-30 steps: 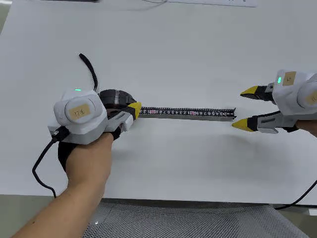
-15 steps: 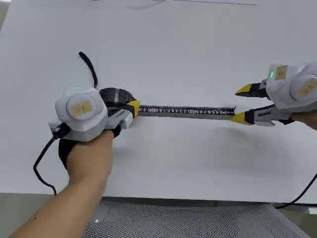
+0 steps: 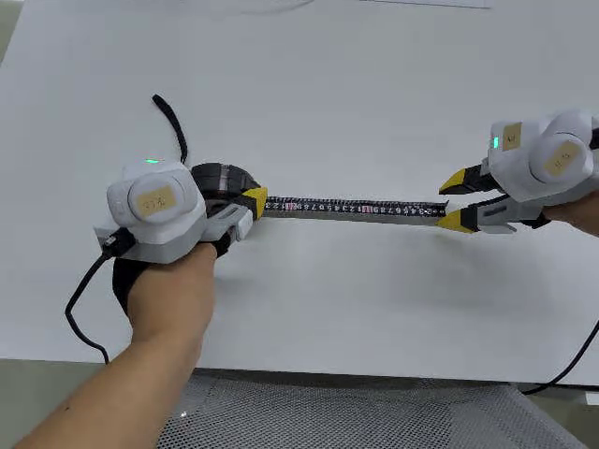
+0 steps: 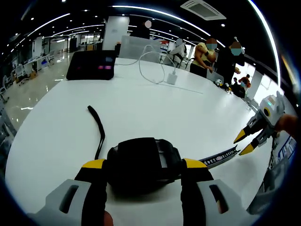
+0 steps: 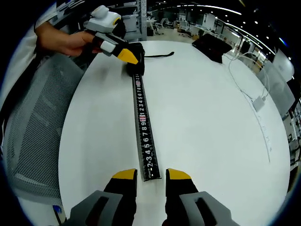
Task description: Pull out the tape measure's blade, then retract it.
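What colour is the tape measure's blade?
The blade is black with white numerals, some red; clearest in the right gripper view.

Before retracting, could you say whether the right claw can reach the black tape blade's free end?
Likely yes: the right claw stands open, its yellow tips flanking the end of the black numbered metal blade, nothing between.

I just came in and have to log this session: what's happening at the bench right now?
A person works with a gripper in each hand. The left gripper is clamped on the tape measure, holding it on the white table. Its blade lies pulled out across the table. The right gripper is at the blade's free end, its fingers open on either side of the tip, not closed on it. The blade is not yet retracted.
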`<state>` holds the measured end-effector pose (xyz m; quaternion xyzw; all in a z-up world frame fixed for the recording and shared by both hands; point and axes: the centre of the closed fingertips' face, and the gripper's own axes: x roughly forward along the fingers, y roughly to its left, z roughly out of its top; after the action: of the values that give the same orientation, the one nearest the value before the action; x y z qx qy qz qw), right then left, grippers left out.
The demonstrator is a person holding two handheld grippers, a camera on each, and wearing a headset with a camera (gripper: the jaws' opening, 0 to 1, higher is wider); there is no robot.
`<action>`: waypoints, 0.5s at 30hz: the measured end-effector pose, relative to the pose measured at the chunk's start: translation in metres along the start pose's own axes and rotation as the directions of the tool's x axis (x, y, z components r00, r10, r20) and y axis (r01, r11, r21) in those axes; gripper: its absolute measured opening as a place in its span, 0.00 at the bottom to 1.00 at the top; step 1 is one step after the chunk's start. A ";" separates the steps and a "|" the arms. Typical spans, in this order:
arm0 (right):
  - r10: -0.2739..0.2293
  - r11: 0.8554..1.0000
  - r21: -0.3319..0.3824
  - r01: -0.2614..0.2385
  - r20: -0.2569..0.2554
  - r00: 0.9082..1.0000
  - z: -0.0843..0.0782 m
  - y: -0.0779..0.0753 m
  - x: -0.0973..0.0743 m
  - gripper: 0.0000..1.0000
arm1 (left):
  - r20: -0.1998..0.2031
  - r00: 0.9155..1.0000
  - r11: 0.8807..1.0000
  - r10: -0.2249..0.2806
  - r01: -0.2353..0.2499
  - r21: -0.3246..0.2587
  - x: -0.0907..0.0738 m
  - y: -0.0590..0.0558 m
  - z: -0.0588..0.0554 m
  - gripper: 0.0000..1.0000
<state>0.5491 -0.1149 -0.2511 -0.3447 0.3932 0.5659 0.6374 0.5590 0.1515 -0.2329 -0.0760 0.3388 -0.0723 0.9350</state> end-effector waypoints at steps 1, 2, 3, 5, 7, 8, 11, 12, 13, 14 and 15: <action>0.003 1.000 -0.003 -0.003 -0.007 1.000 -0.001 0.000 0.001 0.19 | 0.000 1.000 1.000 0.000 0.000 -0.001 0.000 0.000 0.000 0.60; 0.008 1.000 -0.008 -0.008 -0.016 1.000 -0.003 0.000 0.001 0.18 | 0.000 1.000 1.000 0.000 0.000 -0.001 0.000 0.000 0.000 0.60; 0.009 1.000 -0.011 -0.009 -0.019 1.000 -0.003 0.000 0.002 0.17 | 0.000 1.000 1.000 0.000 0.000 -0.001 0.000 0.000 0.000 0.60; 0.016 1.000 -0.015 -0.017 -0.024 1.000 -0.003 0.000 0.003 0.17 | -0.001 1.000 1.000 0.000 0.000 -0.003 0.000 0.000 0.000 0.60; 0.019 1.000 -0.021 -0.020 -0.031 0.999 -0.003 0.000 0.004 0.16 | 0.000 1.000 1.000 0.000 0.000 -0.002 0.000 0.000 0.000 0.60; 0.022 0.999 -0.024 -0.023 -0.036 0.999 -0.004 0.000 0.005 0.16 | 0.000 1.000 1.000 0.000 0.000 -0.003 0.000 0.000 0.000 0.60; 0.032 0.999 -0.035 -0.034 -0.052 0.998 -0.006 0.001 0.008 0.14 | 0.000 1.000 1.000 0.000 0.000 -0.004 0.000 0.000 0.000 0.60; 0.034 0.999 -0.040 -0.036 -0.055 0.998 -0.006 0.001 0.008 0.14 | 0.000 1.000 1.000 0.001 -0.001 -0.004 0.000 0.000 0.000 0.60; 0.035 0.998 -0.041 -0.037 -0.058 0.998 -0.006 0.001 0.009 0.13 | 0.000 1.000 1.000 0.001 -0.001 -0.004 0.000 0.000 0.000 0.60; 0.036 0.998 -0.042 -0.038 -0.059 0.998 -0.007 0.001 0.009 0.13 | 0.000 1.000 1.000 0.001 -0.001 -0.004 0.000 0.000 0.000 0.60; 0.036 0.998 -0.044 -0.038 -0.061 0.997 -0.007 0.001 0.010 0.13 | 0.000 1.000 1.000 0.001 -0.001 -0.005 0.000 0.000 0.000 0.60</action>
<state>0.5478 -0.1165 -0.2628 -0.3687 0.4056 0.5758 0.6067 0.5586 0.1518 -0.2332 -0.0779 0.3390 -0.0709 0.9349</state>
